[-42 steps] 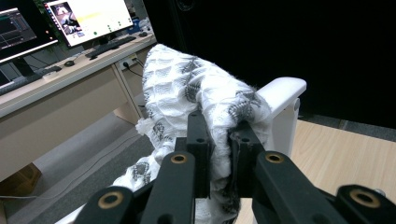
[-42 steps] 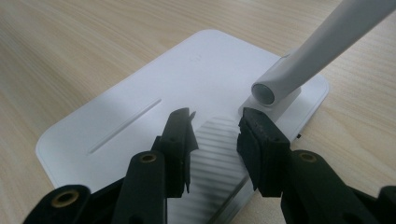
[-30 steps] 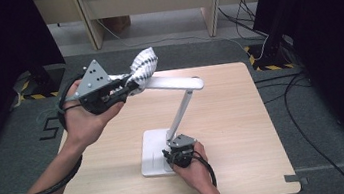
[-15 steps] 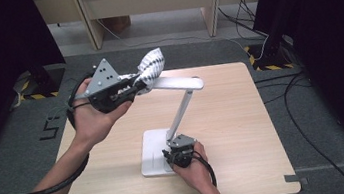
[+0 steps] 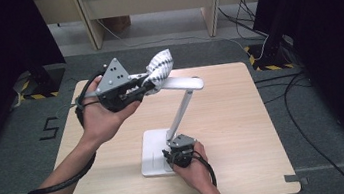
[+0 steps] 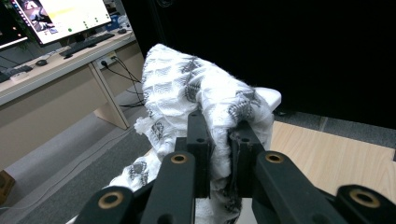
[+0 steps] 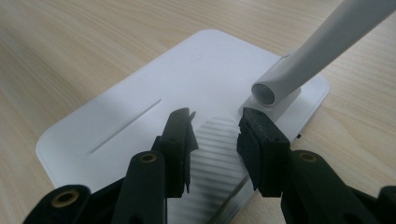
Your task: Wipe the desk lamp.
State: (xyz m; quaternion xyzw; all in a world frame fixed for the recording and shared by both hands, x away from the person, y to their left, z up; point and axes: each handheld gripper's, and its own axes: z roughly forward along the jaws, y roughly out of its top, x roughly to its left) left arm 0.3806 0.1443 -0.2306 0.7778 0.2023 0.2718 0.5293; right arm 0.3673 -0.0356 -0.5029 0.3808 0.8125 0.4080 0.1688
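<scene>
Lamp [image 5: 181,107] stood as the fixed thing on the table [image 5: 243,118], its white base [image 5: 153,152] near the person's edge, its arm slanting up and away to a flat head [image 5: 180,82]. The left gripper [image 5: 144,88] was clamped on a white patterned cloth [image 5: 158,68] — in the left gripper view the jaws pinched a bunched fold of the cloth [image 6: 205,98] between them — and held it just at the near end of the lamp head, above the table. Over the last second that hand had carried the cloth slightly up and toward the lamp head, from beside its tip to against it, which suggests that wiping of the head was just beginning rather than finished. The right gripper [image 5: 174,161] rested low at the lamp base beside the foot of the arm; in the right gripper view its jaws stood apart over the ribbed patch [image 7: 215,149] of the base [image 7: 140,102], gripping nothing, apparently pressing down to steady the lamp — it had not shifted while the cloth moved.
</scene>
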